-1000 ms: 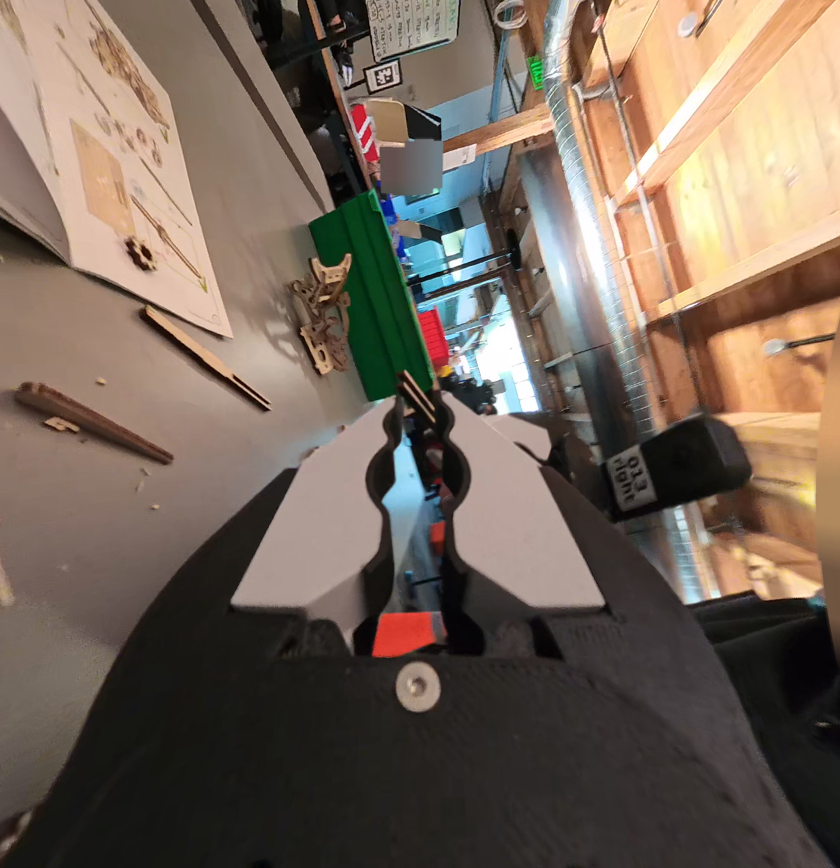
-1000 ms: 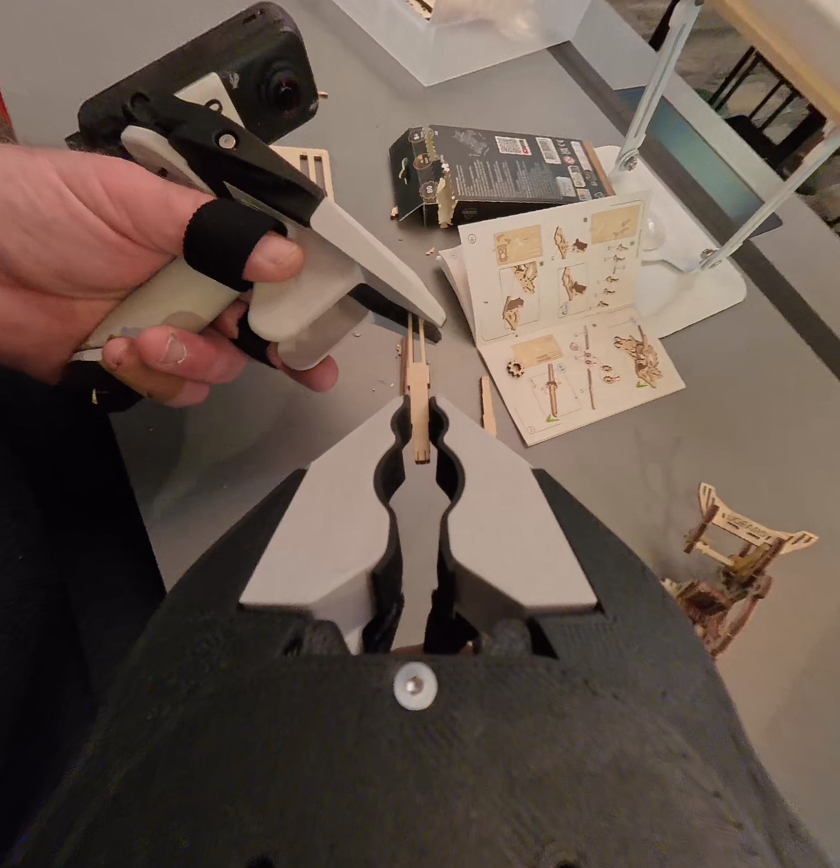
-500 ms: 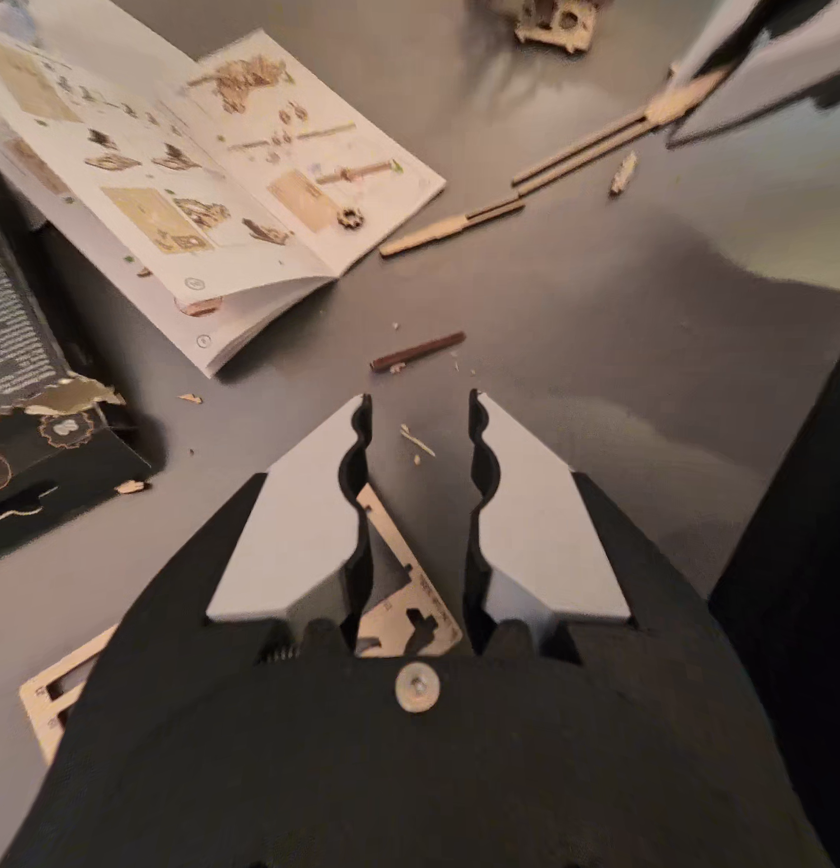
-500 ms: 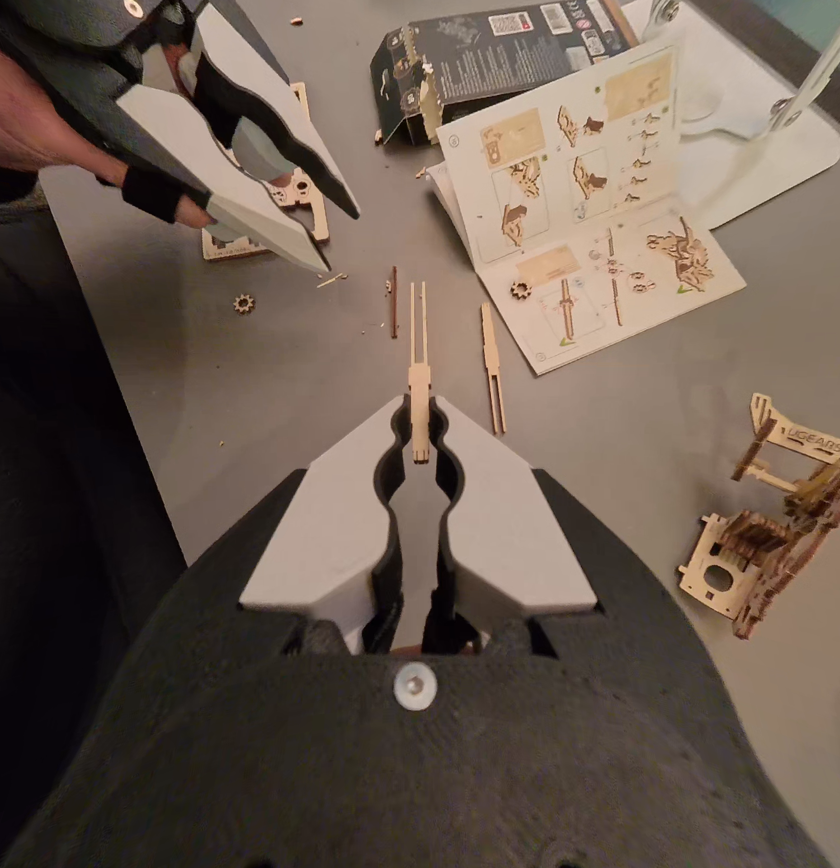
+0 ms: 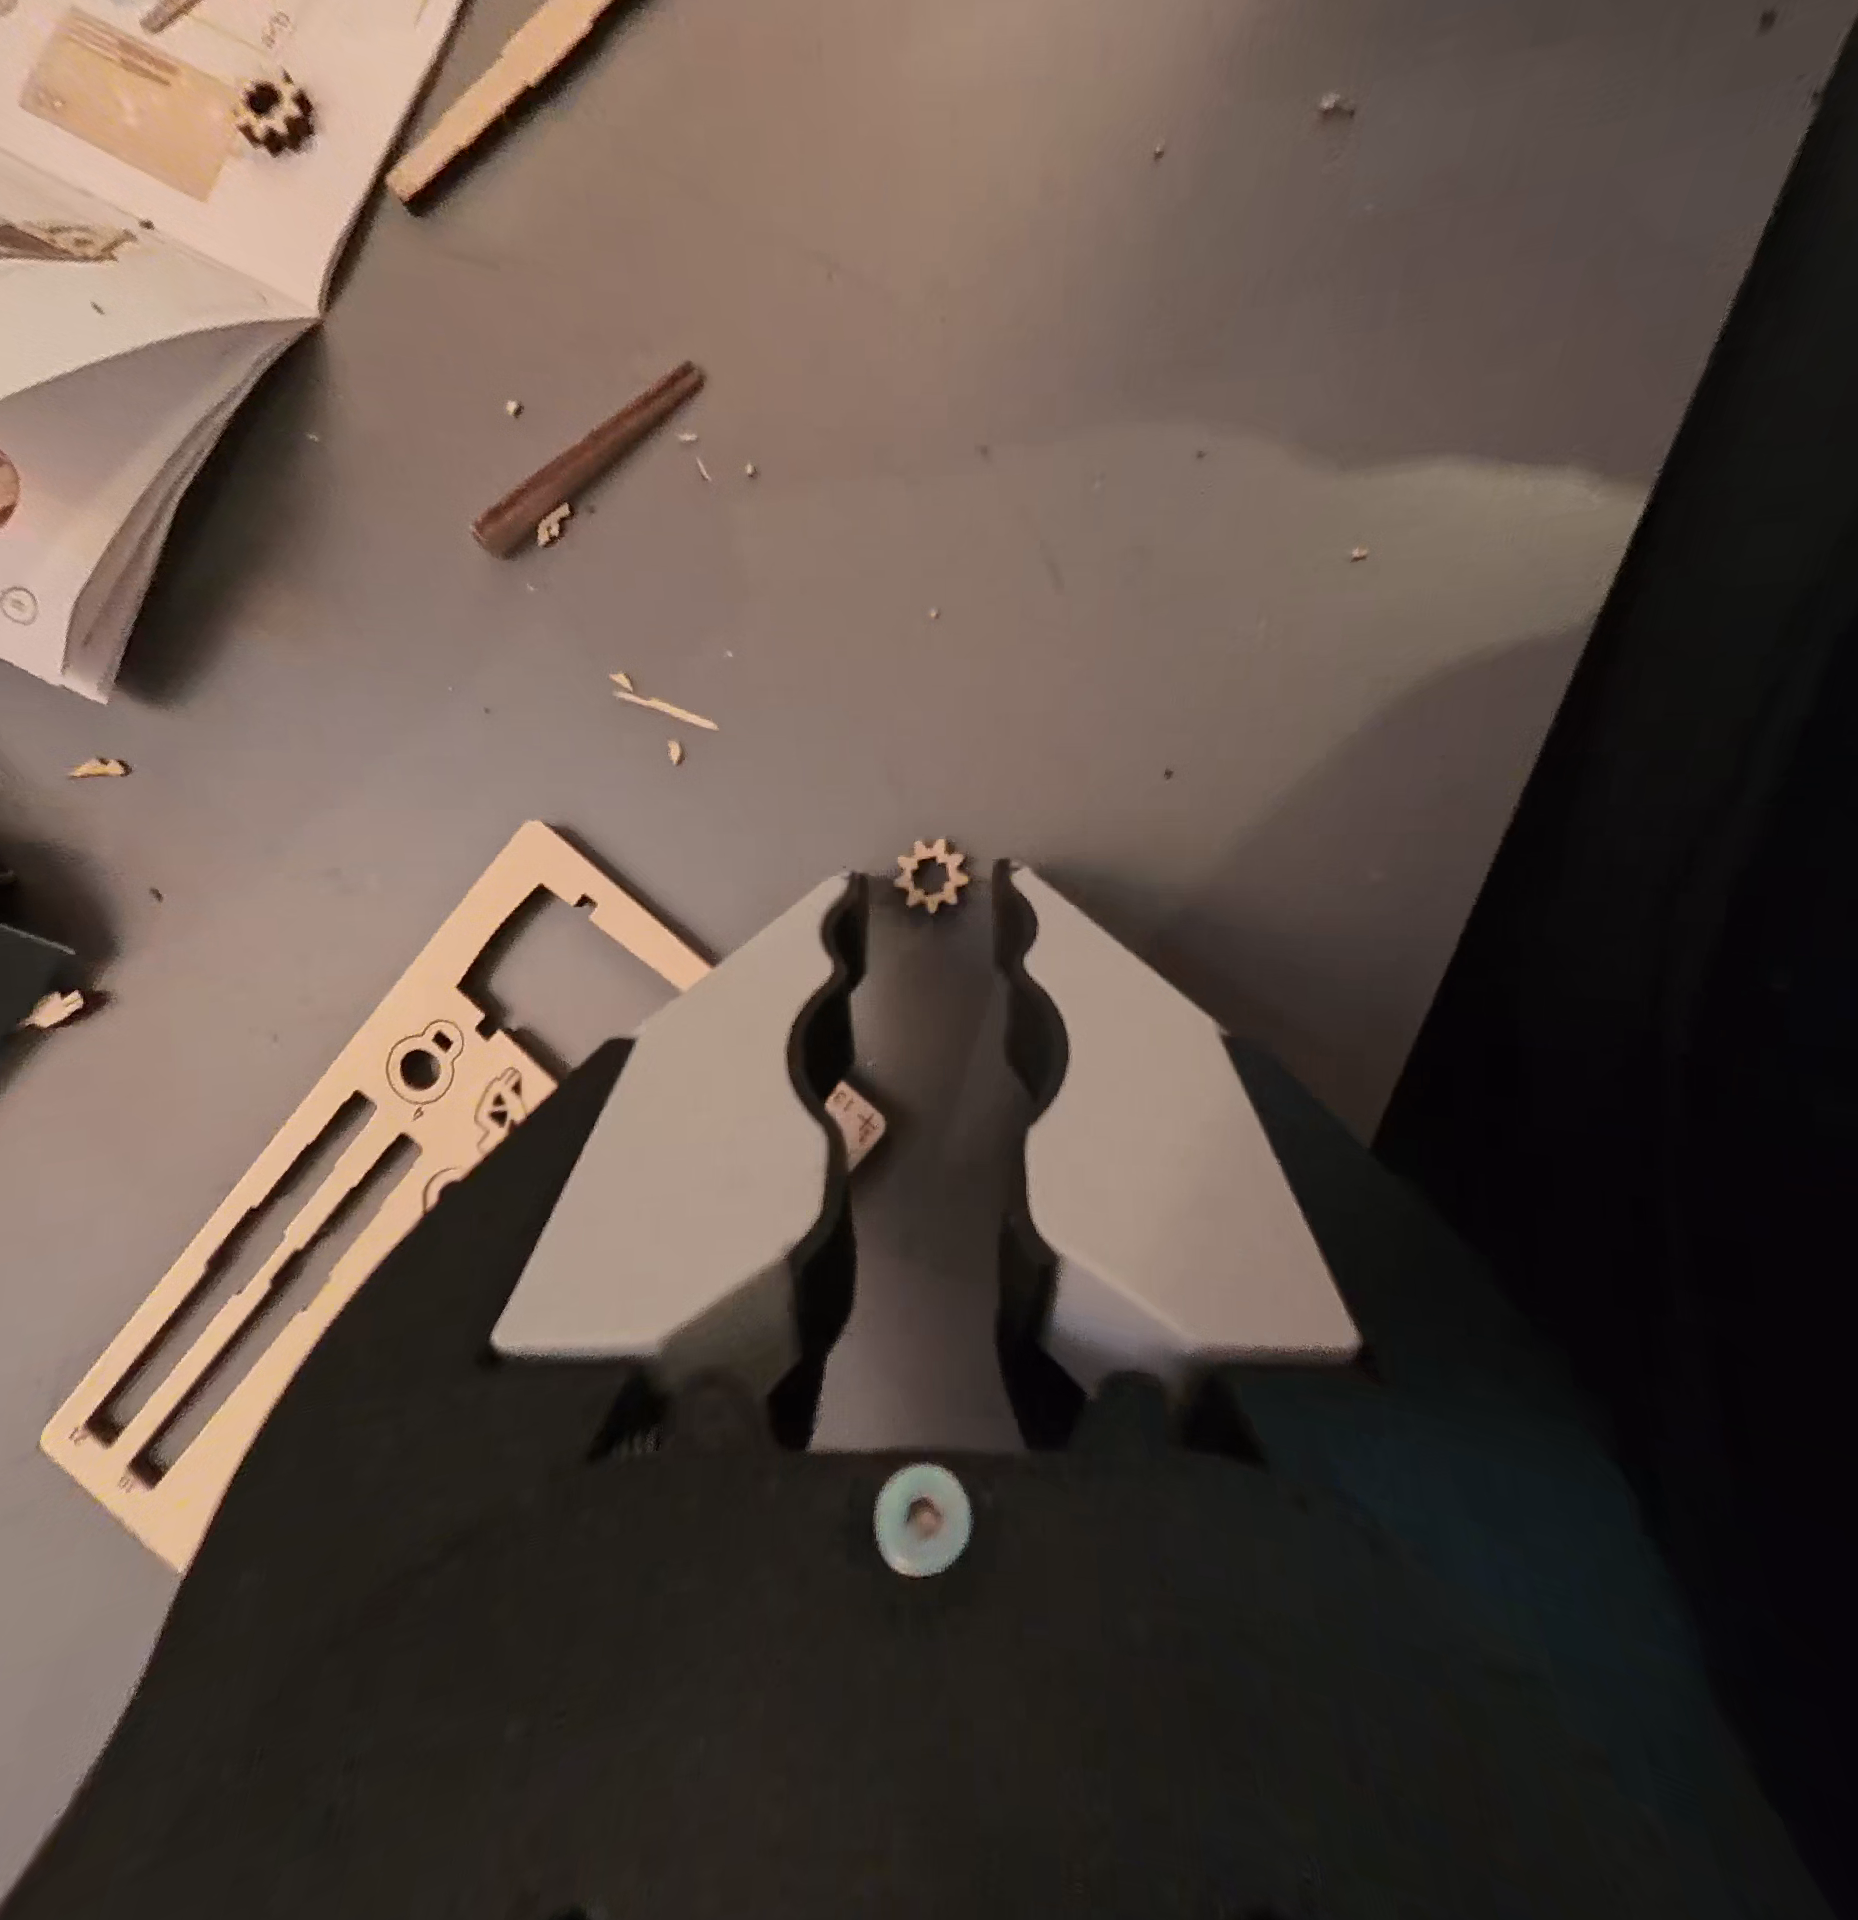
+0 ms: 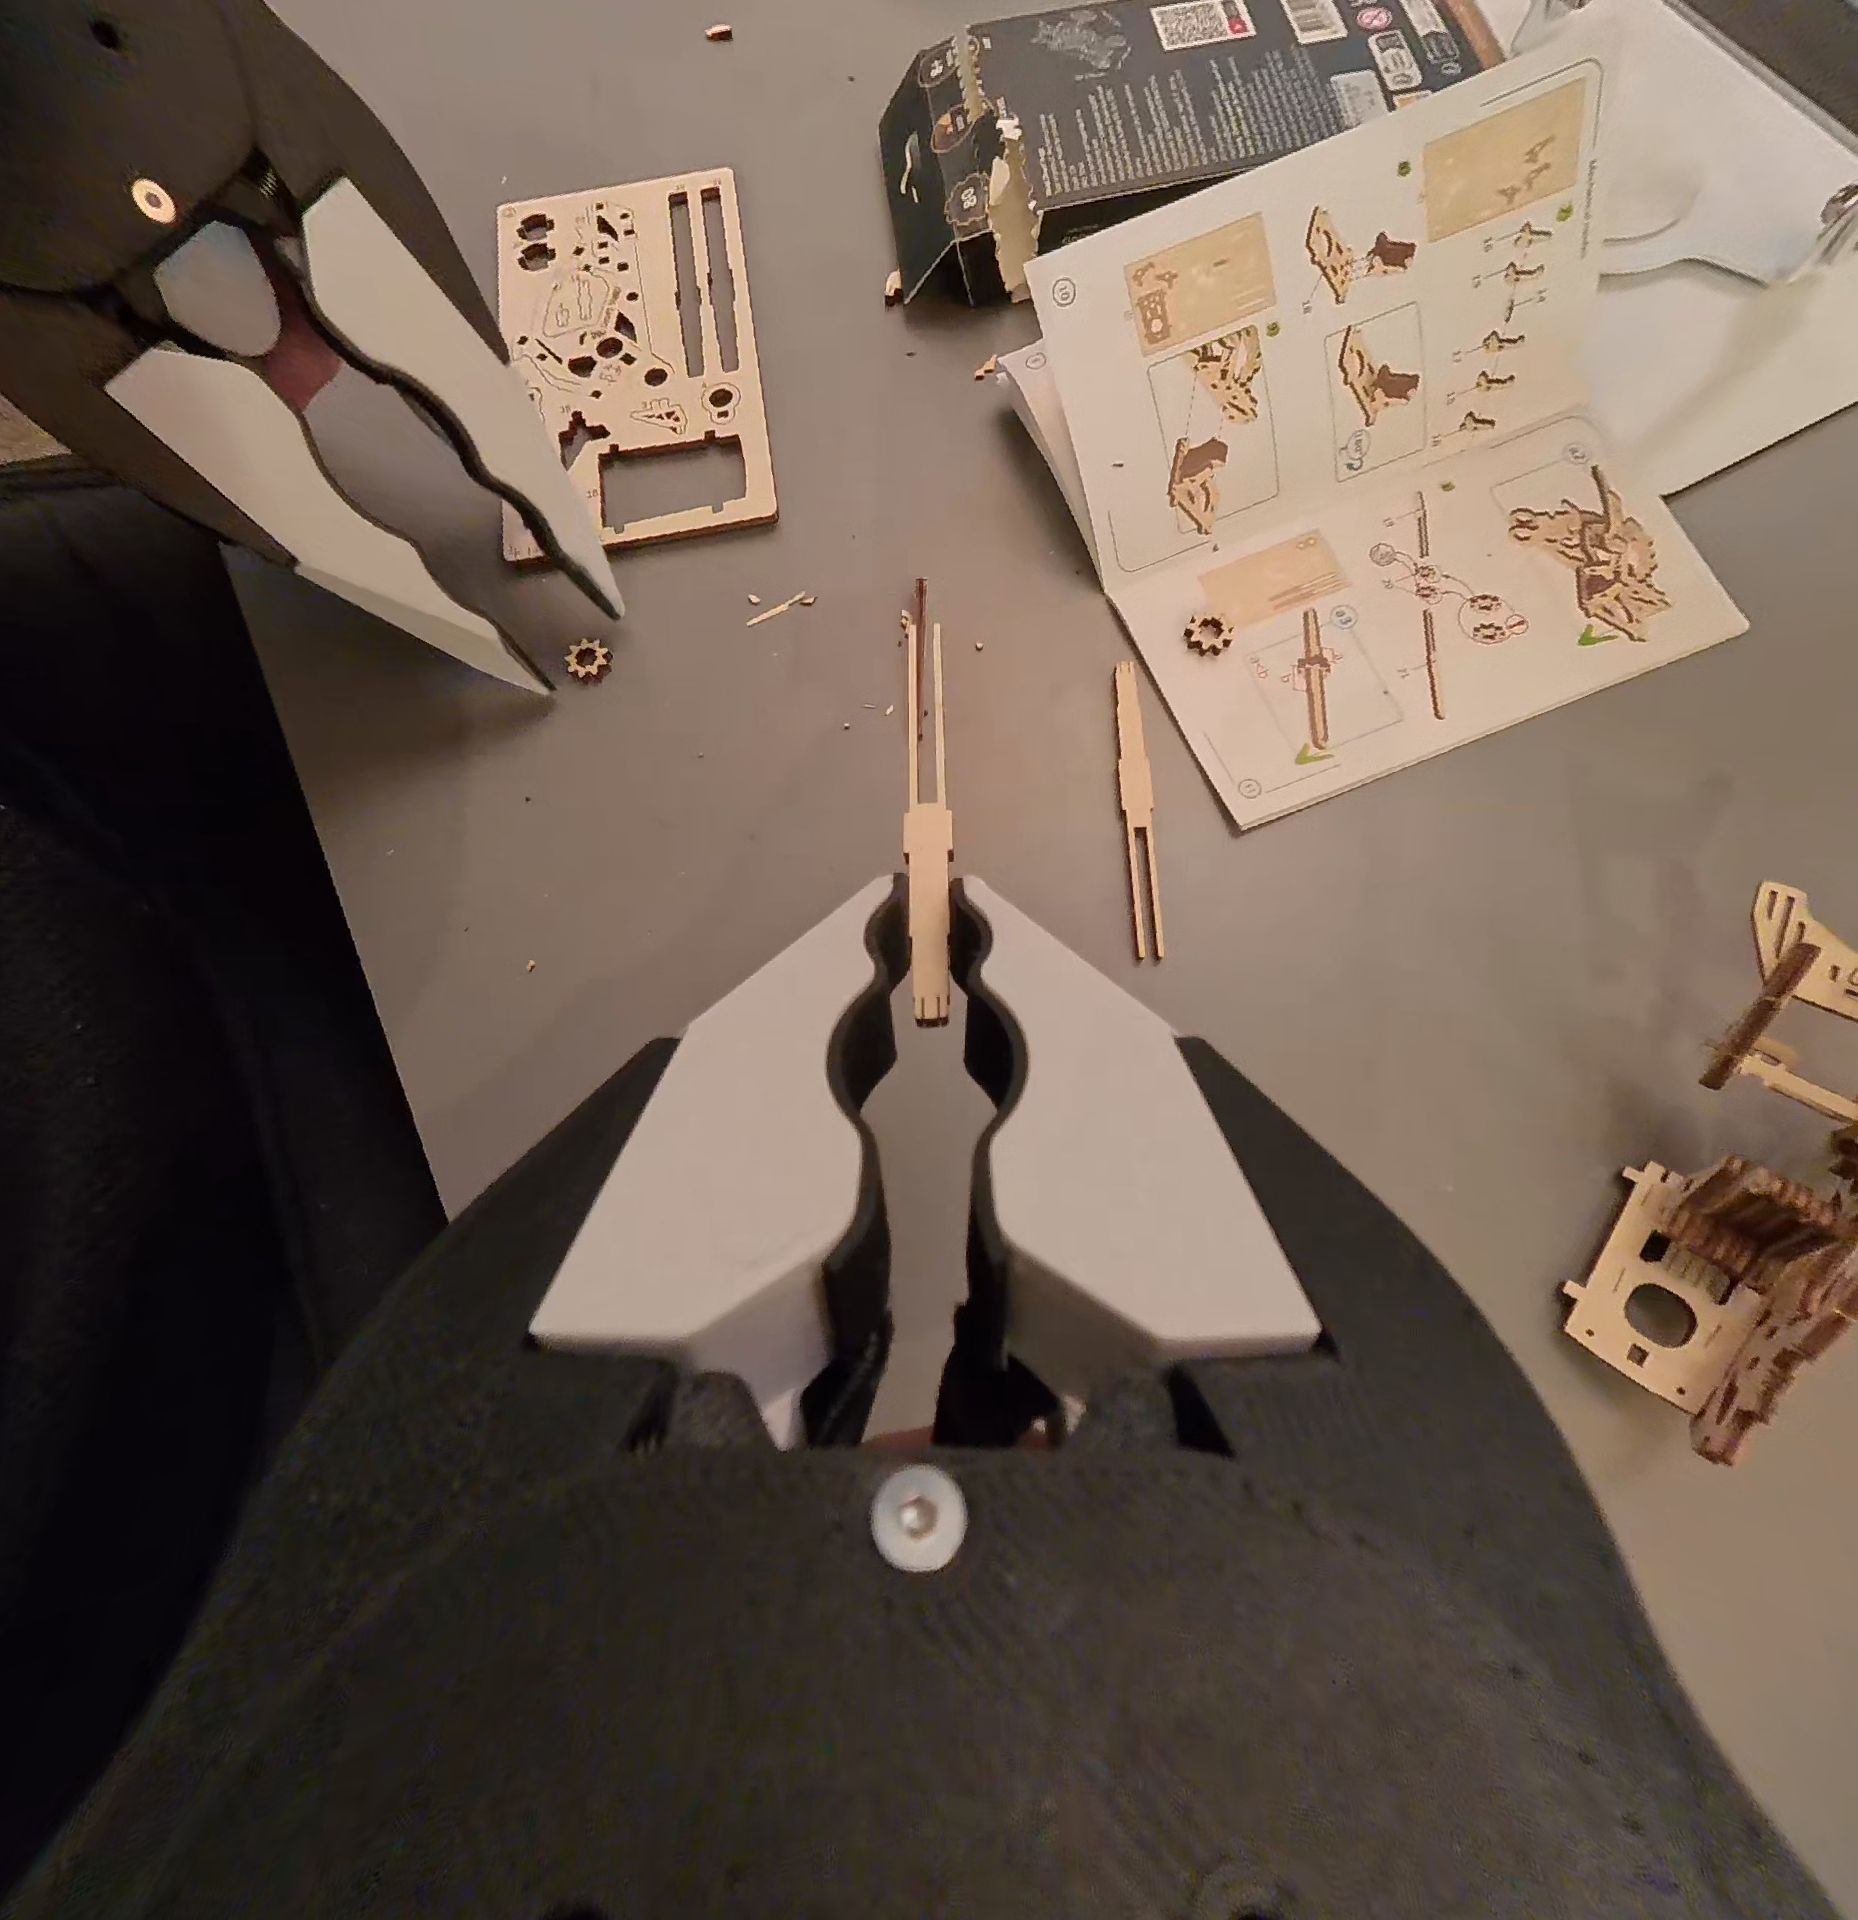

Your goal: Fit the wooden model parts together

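A small wooden gear (image 5: 932, 876) lies flat on the grey table between the tips of my open left gripper (image 5: 927, 881), apart from both fingers. It also shows in the right wrist view (image 6: 588, 660), just beside the left gripper (image 6: 582, 644). My right gripper (image 6: 928, 883) is shut on a thin pale forked wooden piece (image 6: 927, 831) that points forward above the table. A second forked piece (image 6: 1135, 810) lies to its right. A dark wooden rod (image 5: 588, 460) lies on the table ahead of the left gripper.
A punched-out wooden sheet (image 5: 312, 1122) lies to the left, under the left gripper. An open instruction booklet (image 6: 1372, 436) with a dark gear (image 6: 1205, 634) on it, a black box (image 6: 1164, 114) and a half-built wooden model (image 6: 1756, 1247) lie to the right. The table's near edge (image 5: 1590, 665) is close. Spacing between my two grippers at the tips: around 15 centimetres. From my right tips it is roughly 20 centimetres to the half-built wooden model (image 6: 1756, 1247); from my left, 35 centimetres.
My left gripper has swung down from facing the room, opened, and come over the small gear near the table edge. My right gripper still holds the forked piece, a little higher.
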`<state>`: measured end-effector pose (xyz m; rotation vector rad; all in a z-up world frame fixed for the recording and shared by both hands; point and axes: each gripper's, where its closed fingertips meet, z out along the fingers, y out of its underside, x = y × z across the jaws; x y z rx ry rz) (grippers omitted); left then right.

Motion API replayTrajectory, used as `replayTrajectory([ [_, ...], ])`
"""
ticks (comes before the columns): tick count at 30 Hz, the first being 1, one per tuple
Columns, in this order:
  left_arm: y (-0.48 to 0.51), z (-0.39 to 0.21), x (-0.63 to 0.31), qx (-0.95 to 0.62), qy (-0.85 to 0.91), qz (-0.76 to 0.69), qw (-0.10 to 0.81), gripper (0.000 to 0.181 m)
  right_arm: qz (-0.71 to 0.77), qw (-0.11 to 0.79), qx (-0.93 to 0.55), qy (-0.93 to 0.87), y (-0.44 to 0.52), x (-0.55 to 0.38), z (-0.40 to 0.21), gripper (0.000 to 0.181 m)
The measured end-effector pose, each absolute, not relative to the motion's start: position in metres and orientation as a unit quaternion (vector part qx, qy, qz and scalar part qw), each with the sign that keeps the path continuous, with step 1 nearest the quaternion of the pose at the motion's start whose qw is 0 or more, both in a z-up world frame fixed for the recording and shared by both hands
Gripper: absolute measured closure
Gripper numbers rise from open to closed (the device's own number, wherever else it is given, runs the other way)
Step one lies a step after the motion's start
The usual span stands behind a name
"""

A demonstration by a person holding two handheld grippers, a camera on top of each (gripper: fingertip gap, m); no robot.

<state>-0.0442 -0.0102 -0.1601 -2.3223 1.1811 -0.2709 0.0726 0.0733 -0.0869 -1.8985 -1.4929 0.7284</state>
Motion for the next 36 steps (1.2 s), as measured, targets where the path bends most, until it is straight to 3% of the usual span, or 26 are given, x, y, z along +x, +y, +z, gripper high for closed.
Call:
replayTrajectory([
  [14,0.004,-0.149,-0.038,-0.866,0.365,-0.151,0.307,0.169,0.283,0.300,-0.718,-0.561,0.074,0.073,-0.088,0.177],
  [24,0.051,-0.088,-0.011,-0.812,0.194,-0.371,0.408,0.170,0.288,0.305,-0.717,-0.557,0.076,0.074,-0.087,0.177],
  [36,0.090,-0.058,0.006,-0.700,0.049,-0.583,0.409,0.170,0.331,0.311,-0.716,-0.530,0.081,0.069,-0.077,0.177],
])
